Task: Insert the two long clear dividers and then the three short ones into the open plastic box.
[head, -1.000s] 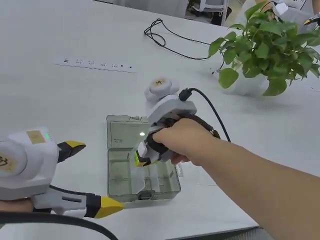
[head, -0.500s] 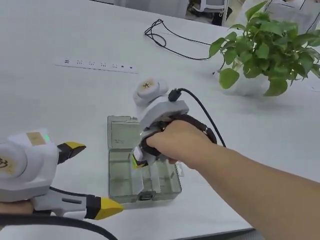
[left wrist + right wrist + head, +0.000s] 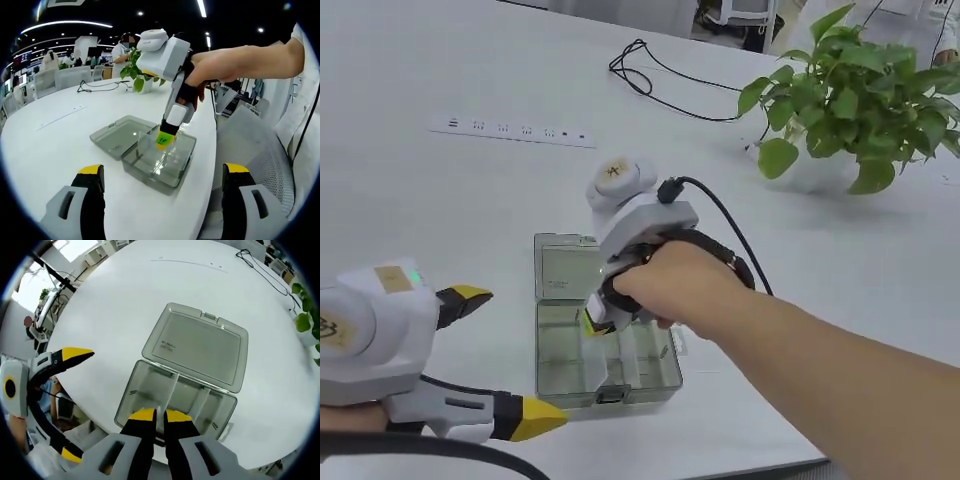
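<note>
The open smoky-clear plastic box [image 3: 620, 385] lies on the white table with its lid [image 3: 565, 265] folded flat behind it. A hand holds my right gripper [image 3: 600, 322] tip-down inside the tray. In the right gripper view its jaws [image 3: 160, 415] stand almost together on a thin clear divider [image 3: 167, 392] that runs across the tray [image 3: 131, 390]; other clear dividers stand to its right. In the left gripper view the right gripper [image 3: 164, 140] dips into the box [image 3: 150, 177]. My left gripper [image 3: 505, 355] hovers open at the box's left, holding nothing.
A potted plant [image 3: 850, 100] stands at the back right, a white power strip [image 3: 515, 130] at the back left, and a black cable [image 3: 660, 70] between them. The table's front edge runs just below the box. People stand far behind in the left gripper view.
The right gripper has shifted a little to the left over the tray and tilted. The left gripper has stayed where it was.
</note>
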